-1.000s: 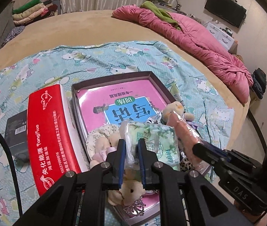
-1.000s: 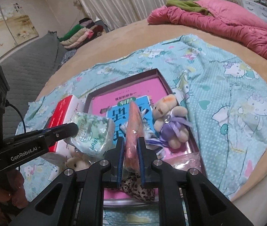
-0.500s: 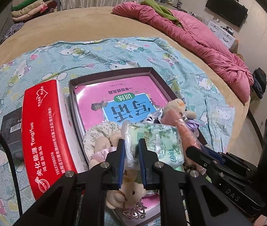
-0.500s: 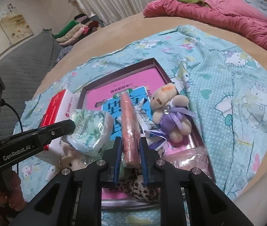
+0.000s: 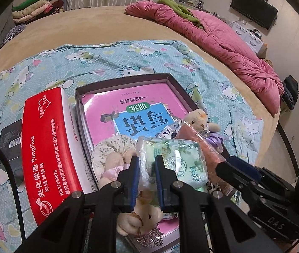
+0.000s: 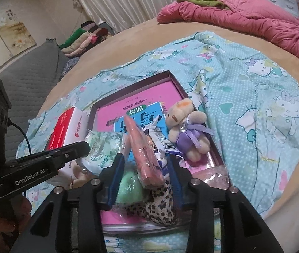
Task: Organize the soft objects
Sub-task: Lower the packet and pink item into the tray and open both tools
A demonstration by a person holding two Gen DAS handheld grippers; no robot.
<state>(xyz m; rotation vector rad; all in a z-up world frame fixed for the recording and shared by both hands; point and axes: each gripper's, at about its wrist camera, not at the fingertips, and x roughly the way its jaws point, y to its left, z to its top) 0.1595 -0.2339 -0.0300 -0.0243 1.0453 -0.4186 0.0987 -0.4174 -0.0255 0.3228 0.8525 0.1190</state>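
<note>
Two handheld grippers work over a shallow box (image 5: 174, 85) on a bed spread with a cartoon-cat sheet (image 5: 107, 61). From the left: a red-and-white tissue carton (image 5: 48, 139) stands just beside the box's wall, out of the sorting. Next, the left gripper (image 5: 145, 177) is pinched on the crimped end of a green tissue pack (image 5: 176, 160), holding it above the plush toys in the box, apparently ready to be set among them. To its right, the right gripper (image 6: 144, 177) has its jaws spread wide, the pink plastic-wrapped roll (image 6: 145, 149) lying loose between them and propped on other soft items, seemingly just let go inside the box. Farther right, a small bear in a purple dress (image 6: 186, 130) rests against the box's right wall, above a pink book (image 6: 141, 105) lining the bottom.
</note>
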